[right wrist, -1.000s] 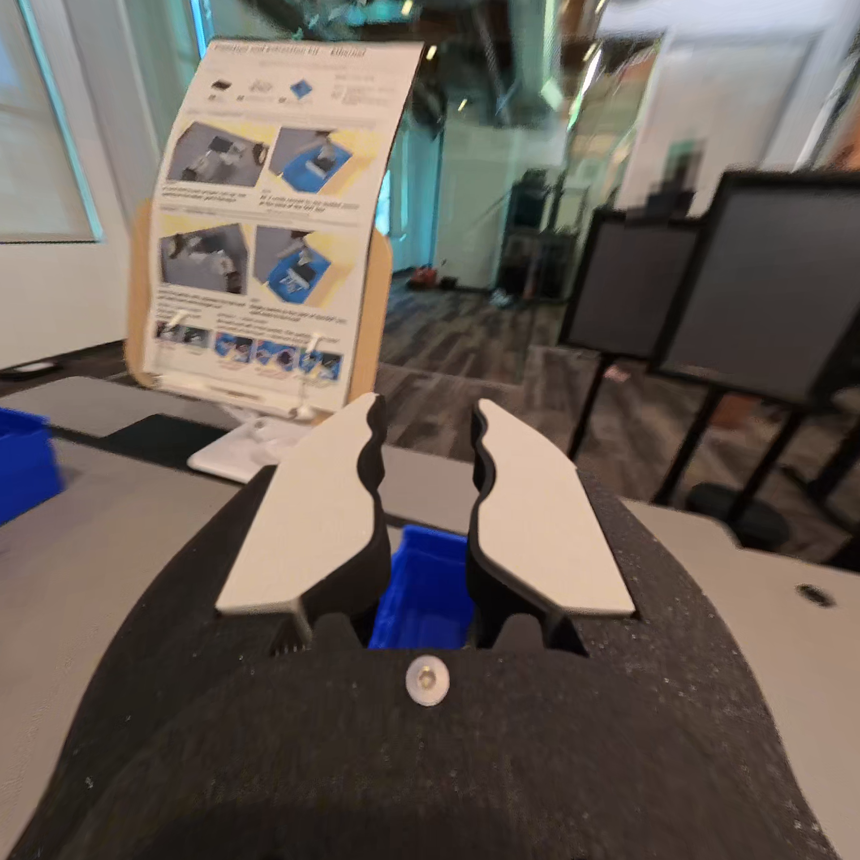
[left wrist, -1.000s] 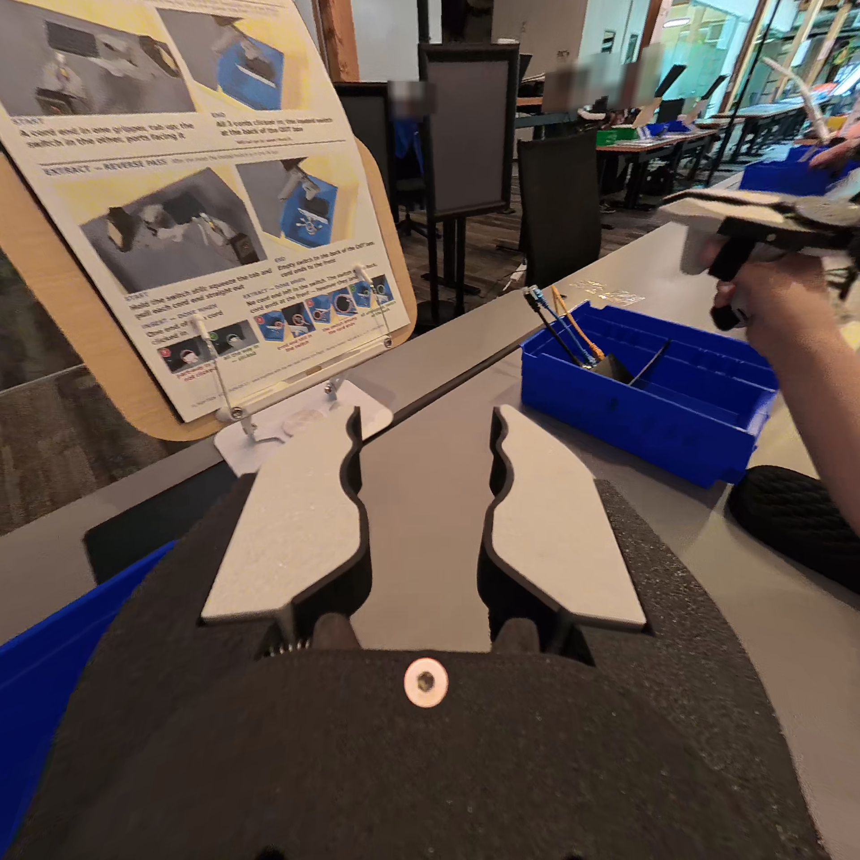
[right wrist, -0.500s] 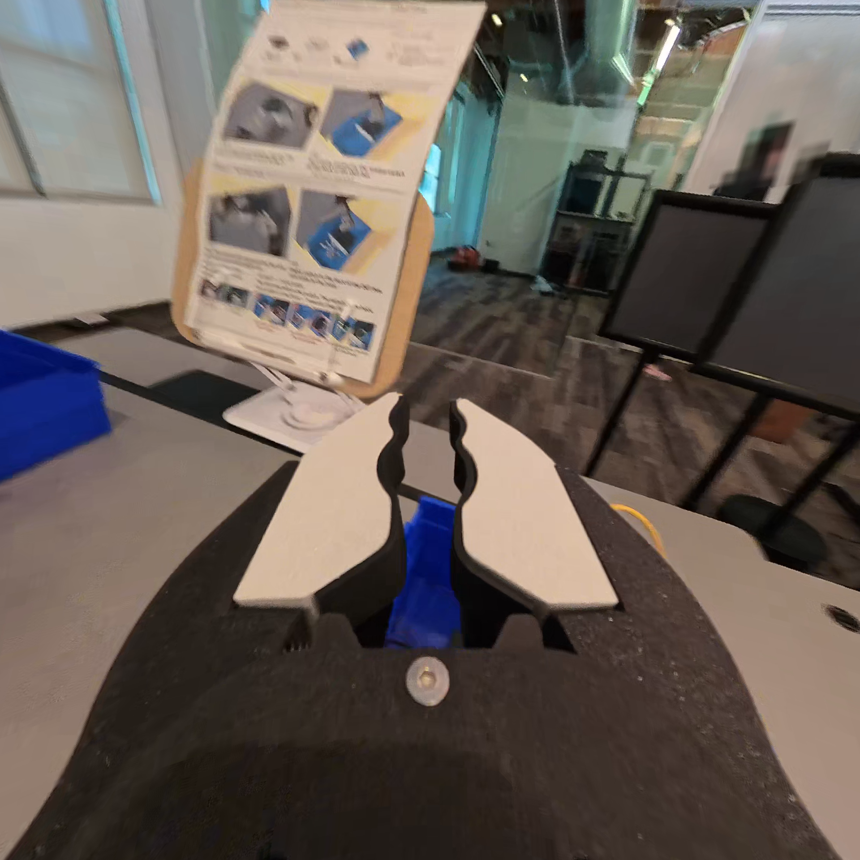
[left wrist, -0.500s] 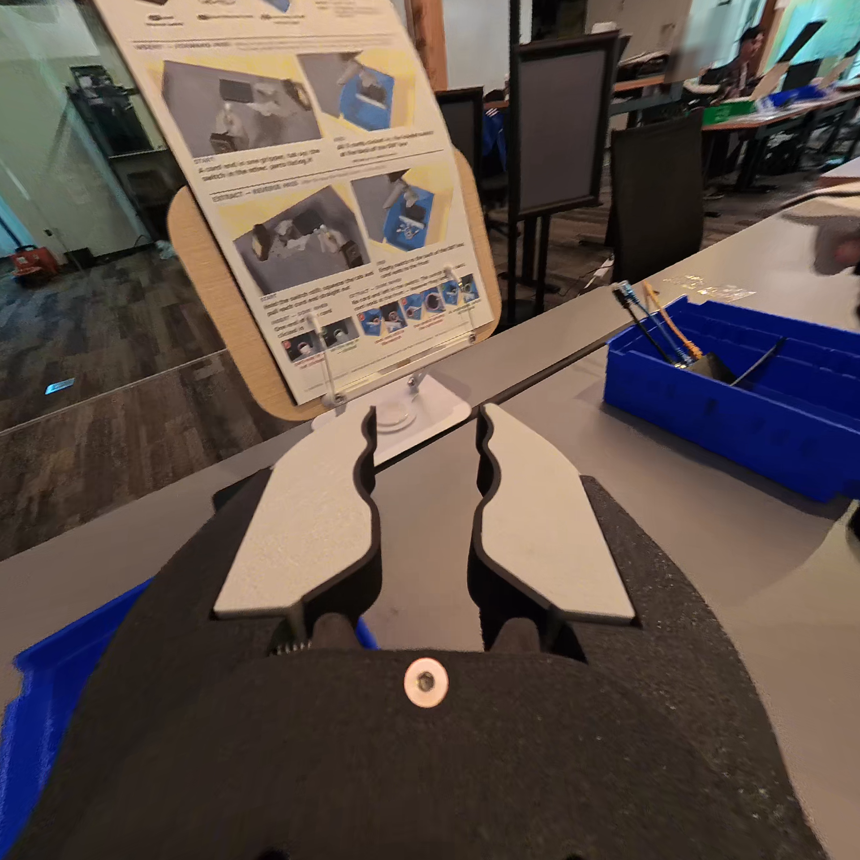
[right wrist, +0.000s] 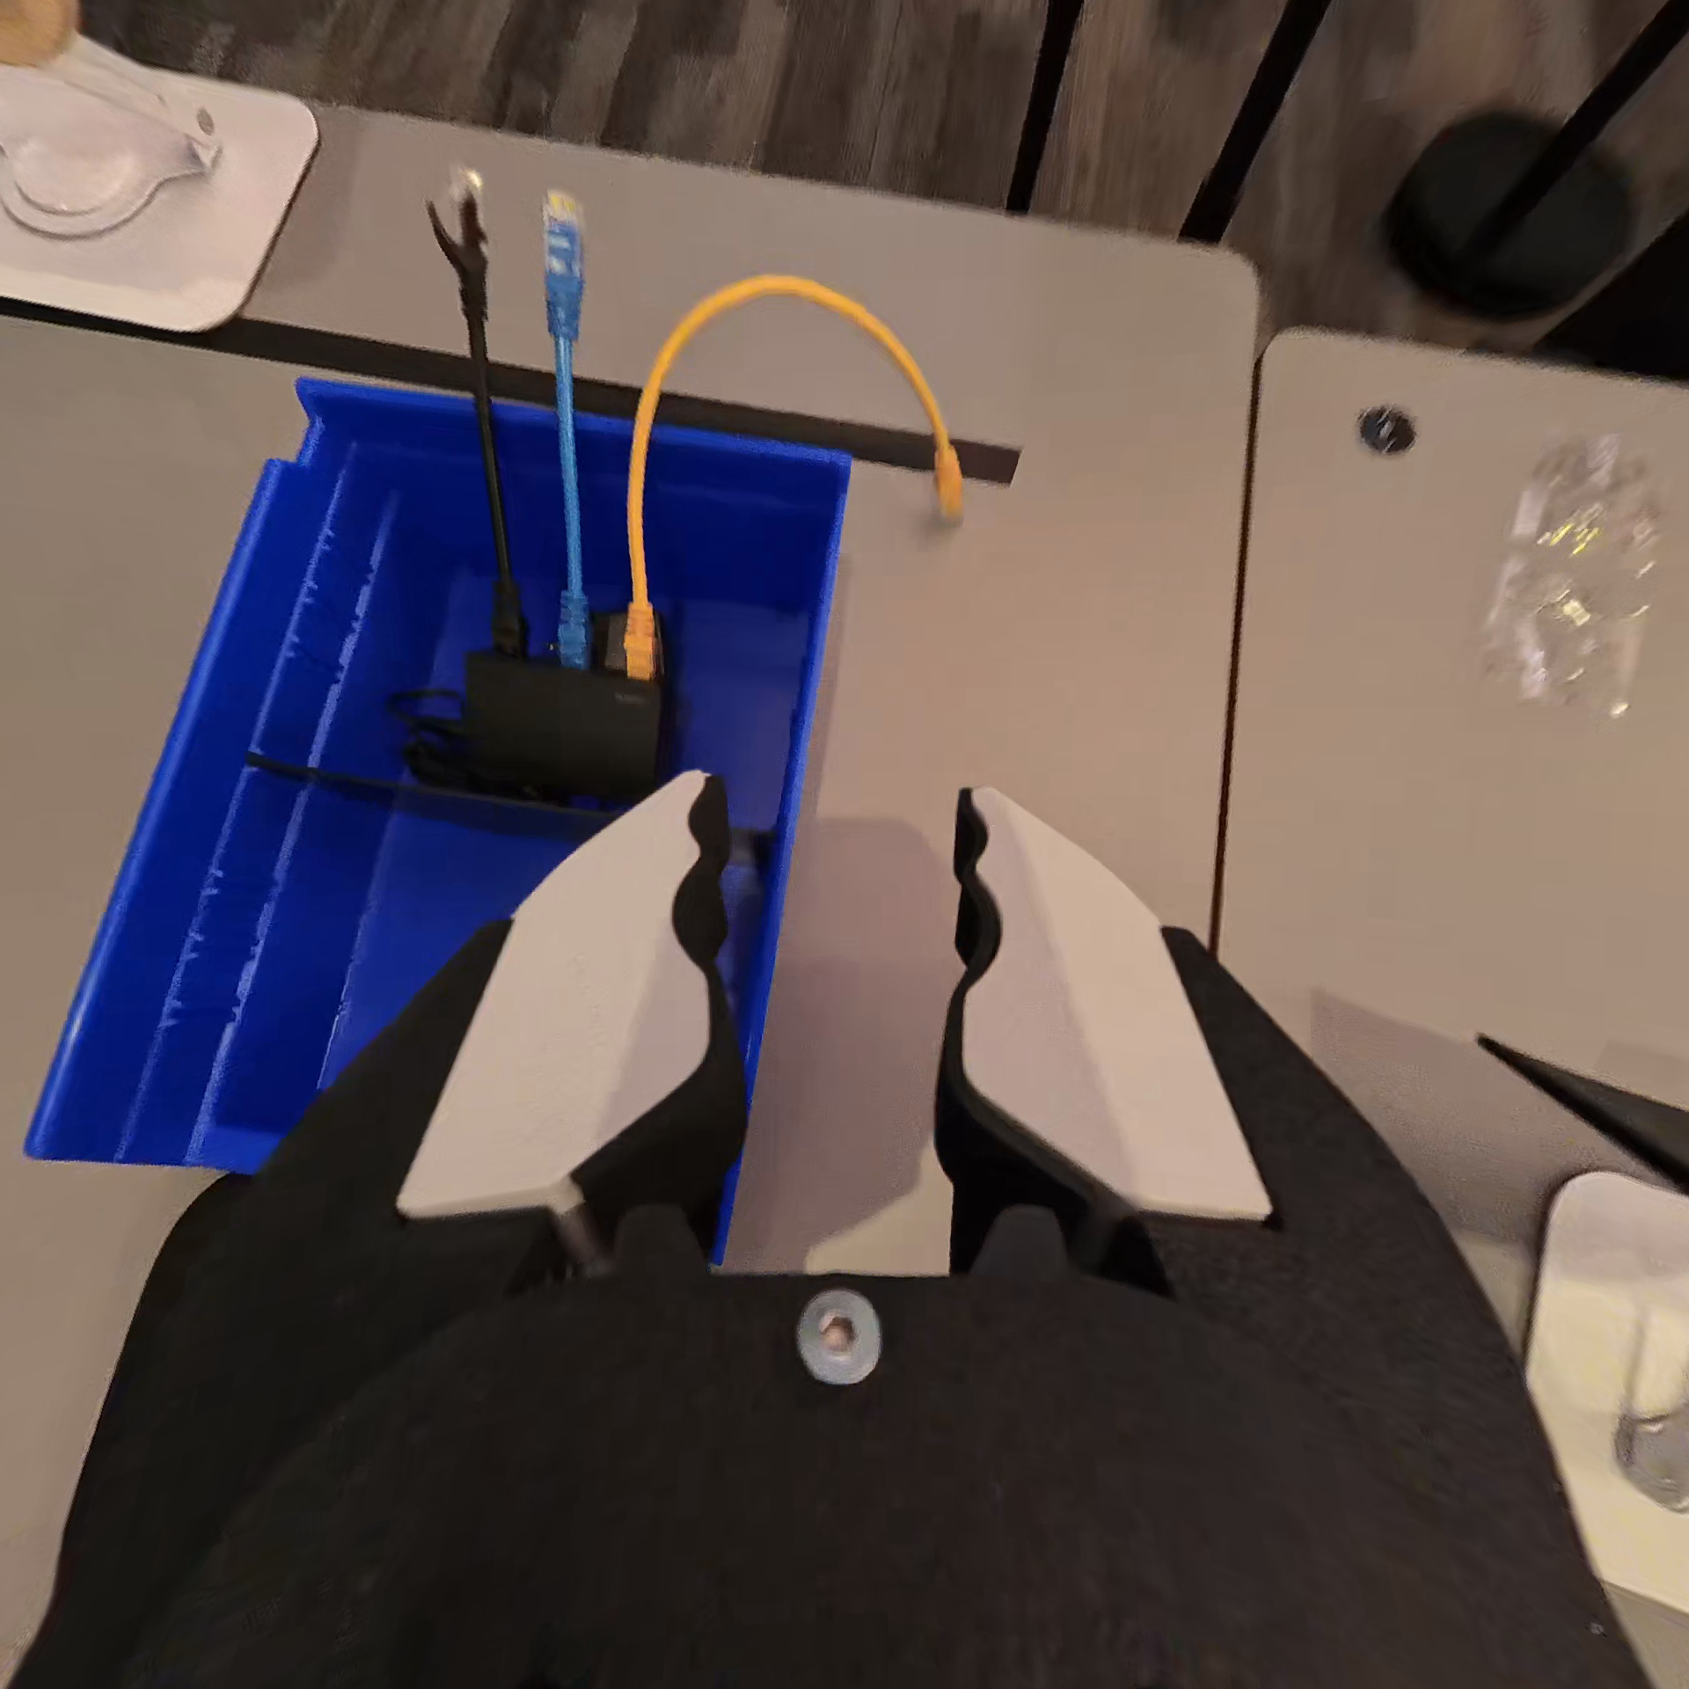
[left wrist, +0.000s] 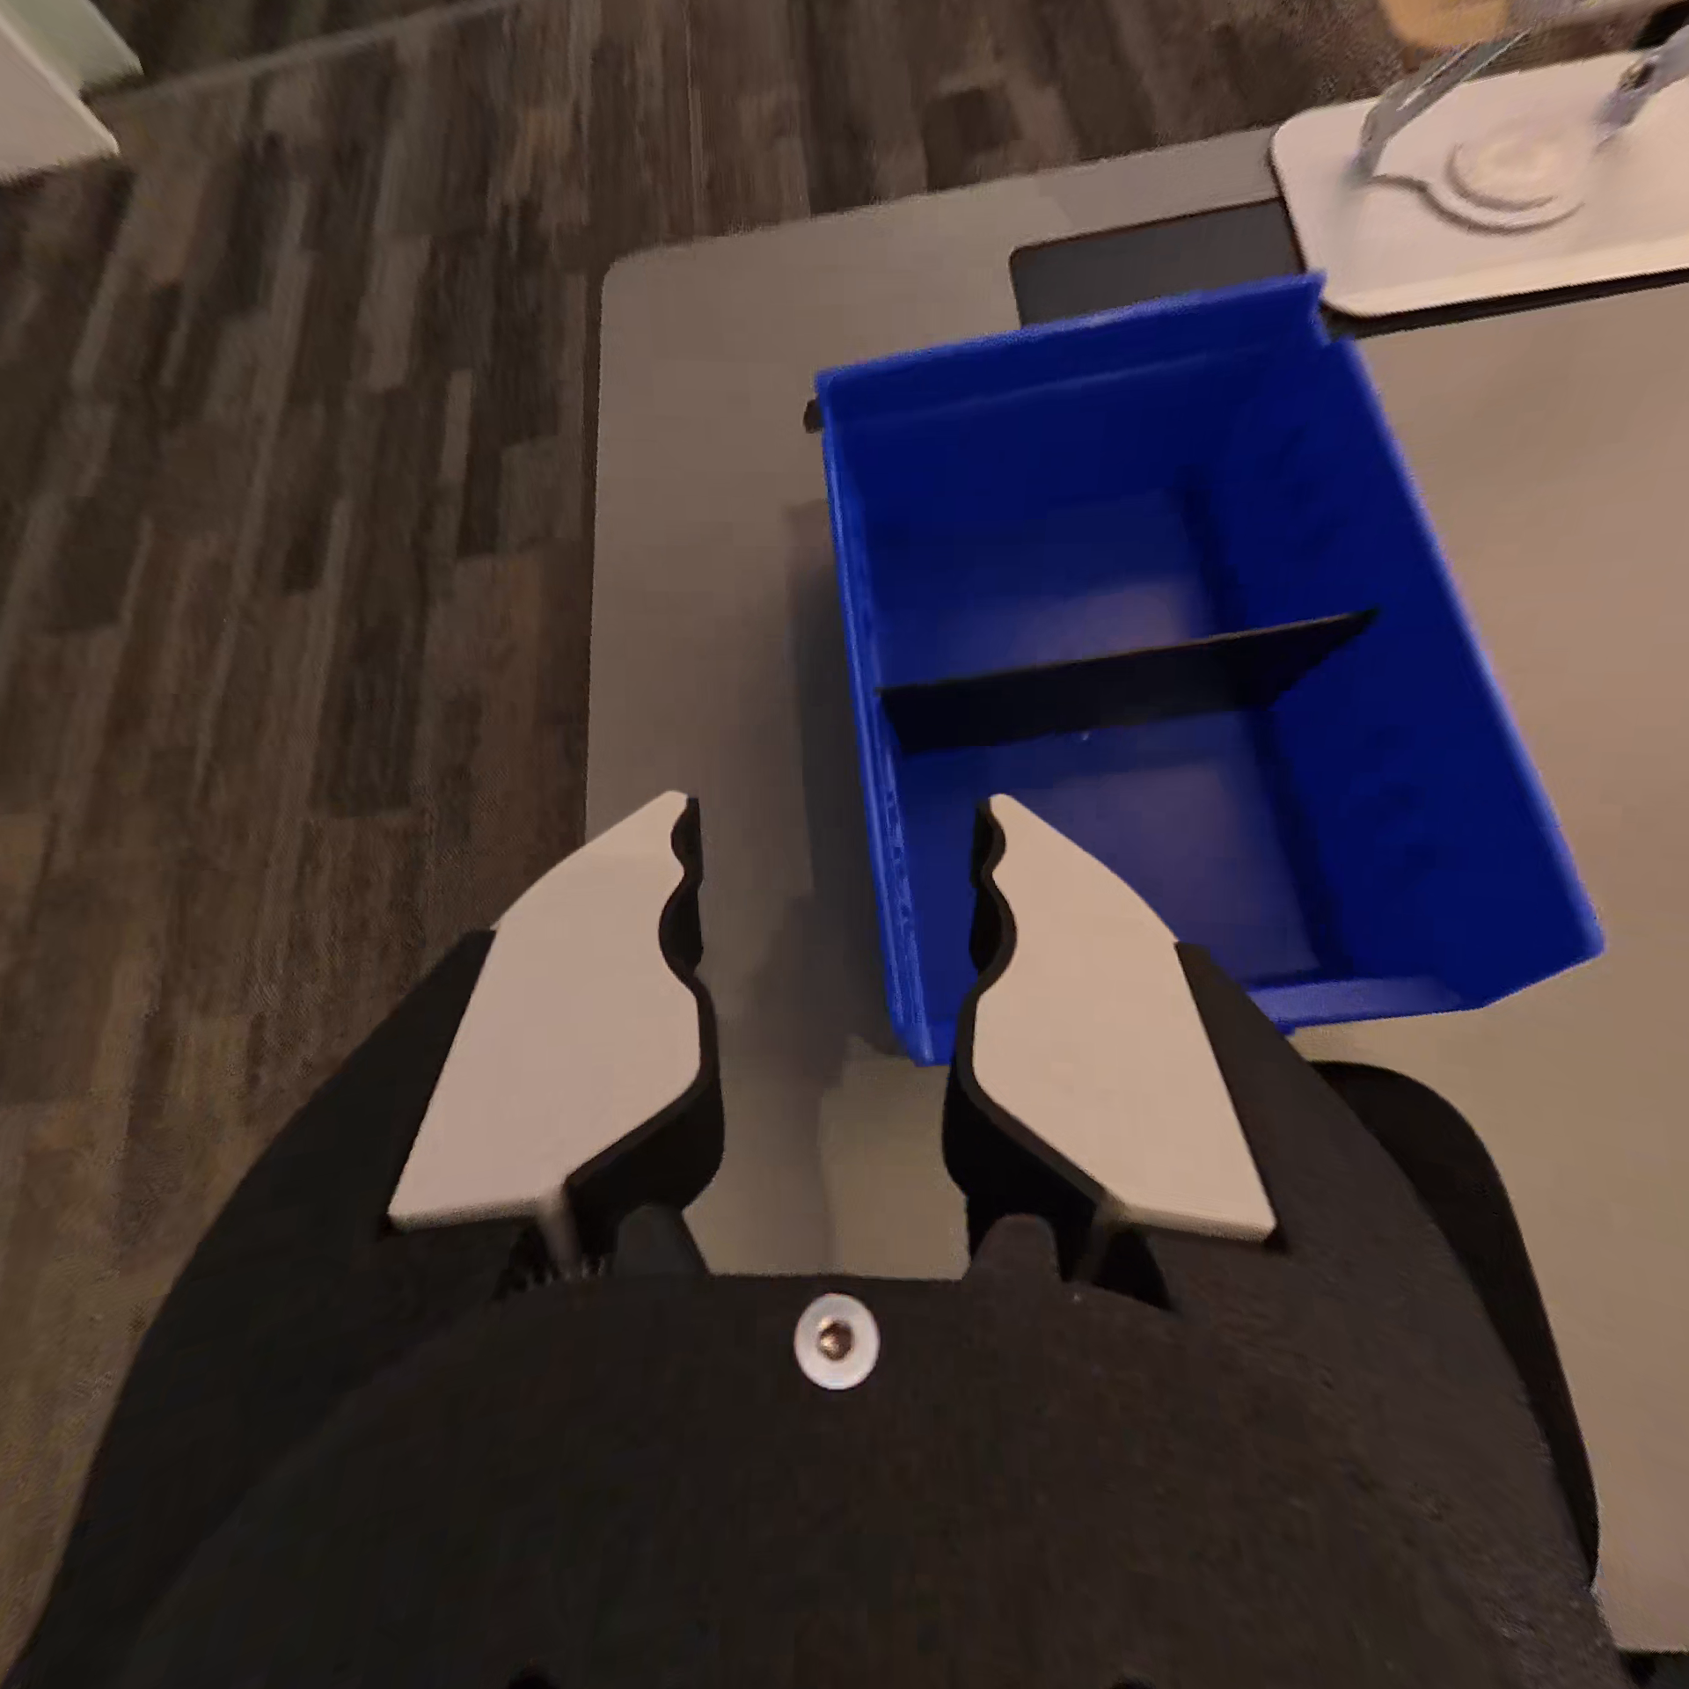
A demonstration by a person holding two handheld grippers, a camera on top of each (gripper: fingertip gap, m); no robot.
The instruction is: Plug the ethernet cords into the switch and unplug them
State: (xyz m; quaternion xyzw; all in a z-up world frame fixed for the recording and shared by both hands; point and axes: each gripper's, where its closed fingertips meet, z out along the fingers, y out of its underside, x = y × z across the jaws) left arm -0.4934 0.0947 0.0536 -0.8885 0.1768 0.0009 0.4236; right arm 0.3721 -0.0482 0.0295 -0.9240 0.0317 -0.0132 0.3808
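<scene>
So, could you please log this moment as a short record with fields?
Left gripper: open, holding nothing, above the left blue bin's near corner
Left blue bin: black divider, nothing else visible inside
Right gripper: open, holding nothing
Switch: in right blue bin
Plugged in: black cord, blue cord, yellow cord
</scene>
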